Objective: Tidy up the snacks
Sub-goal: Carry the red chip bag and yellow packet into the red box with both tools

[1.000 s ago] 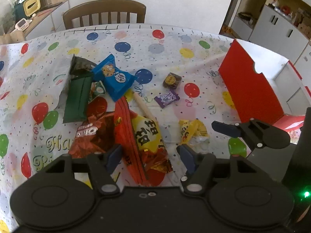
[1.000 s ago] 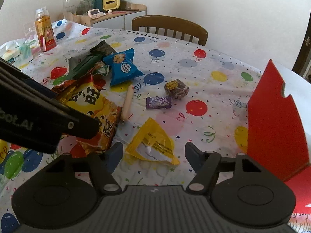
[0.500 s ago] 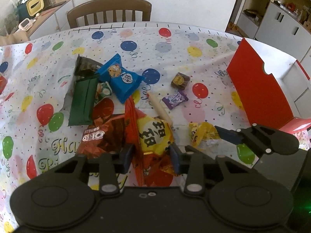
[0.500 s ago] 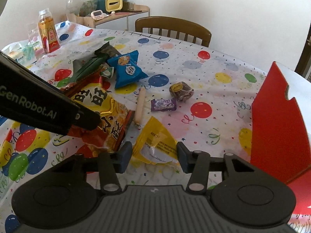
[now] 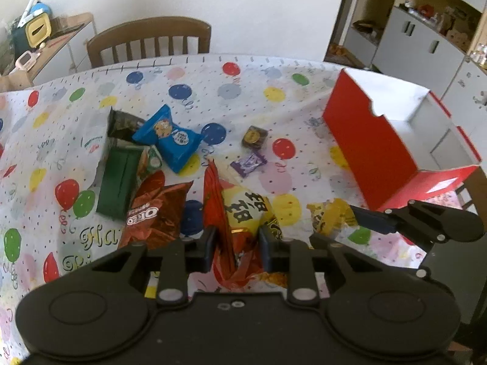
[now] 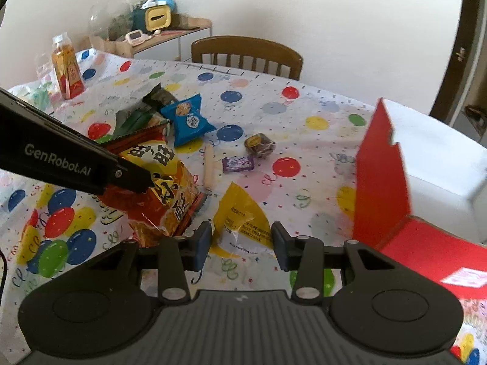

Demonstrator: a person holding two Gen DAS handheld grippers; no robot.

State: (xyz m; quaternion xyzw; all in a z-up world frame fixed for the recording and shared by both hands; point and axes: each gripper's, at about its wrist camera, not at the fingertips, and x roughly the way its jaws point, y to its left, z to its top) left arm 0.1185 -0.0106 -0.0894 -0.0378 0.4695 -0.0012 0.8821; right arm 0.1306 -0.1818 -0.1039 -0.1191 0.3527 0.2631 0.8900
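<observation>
— Status on my left gripper [image 5: 233, 248]?
— Clamped on the near end of the red-and-yellow snack bag [image 5: 240, 213]; its long axis runs away from me, far end toward the blue cookie pack [image 5: 169, 138].
— And my right gripper [image 6: 240, 245]?
— Jaws just closing around the yellow packet [image 6: 243, 219] on the tabletop [image 6: 304, 140]; I can't tell if they're pinching. Red box [image 6: 380, 182] stands right.
</observation>
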